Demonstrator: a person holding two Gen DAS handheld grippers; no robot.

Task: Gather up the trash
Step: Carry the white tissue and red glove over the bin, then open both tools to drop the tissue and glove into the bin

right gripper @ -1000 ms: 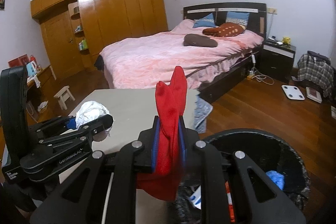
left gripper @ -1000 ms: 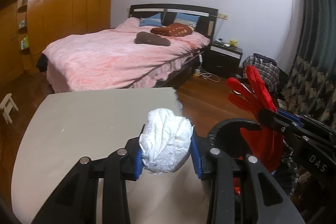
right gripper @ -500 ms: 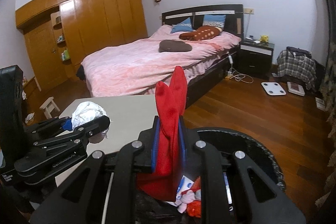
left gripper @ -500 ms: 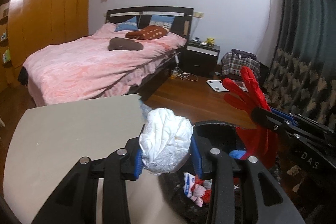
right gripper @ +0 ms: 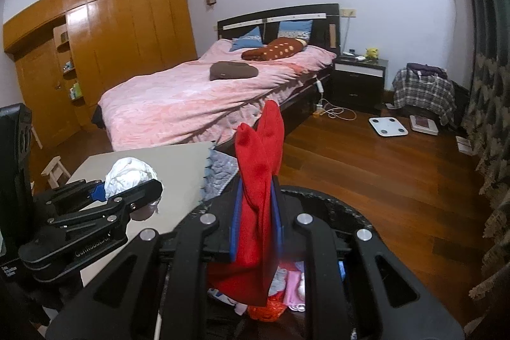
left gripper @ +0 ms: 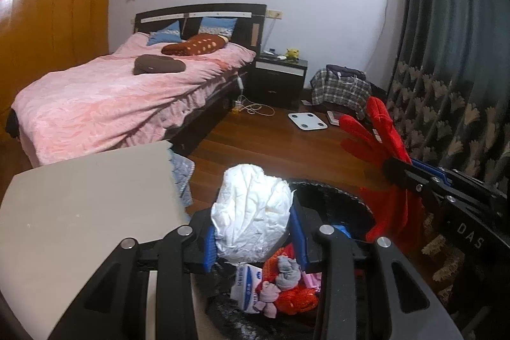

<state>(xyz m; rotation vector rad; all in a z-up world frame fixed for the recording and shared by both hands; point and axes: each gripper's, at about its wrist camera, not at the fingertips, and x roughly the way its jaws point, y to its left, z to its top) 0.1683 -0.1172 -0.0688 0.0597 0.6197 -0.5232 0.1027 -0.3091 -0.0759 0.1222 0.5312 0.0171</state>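
My left gripper point(left gripper: 255, 235) is shut on a crumpled white paper wad point(left gripper: 251, 212) and holds it over the near rim of a black trash bin point(left gripper: 334, 196); the wad also shows in the right wrist view point(right gripper: 129, 174). My right gripper point(right gripper: 256, 225) is shut on a red glove point(right gripper: 259, 180) and holds it above the same bin point(right gripper: 334, 206); the glove also shows in the left wrist view point(left gripper: 379, 142). The bin holds several pieces of trash, red, white and pink point(left gripper: 280, 285).
A beige table point(left gripper: 79, 206) lies left of the bin, with a quilted grey cloth point(left gripper: 181, 177) hanging at its corner. Behind are a pink bed point(left gripper: 121, 97), a dark nightstand point(left gripper: 277, 78), a white scale point(left gripper: 307, 120) on the wood floor and curtains point(left gripper: 446, 85) at right.
Both grippers have moved right, from over the table to above the bin, each still holding its item. The bin's contents have come into view.
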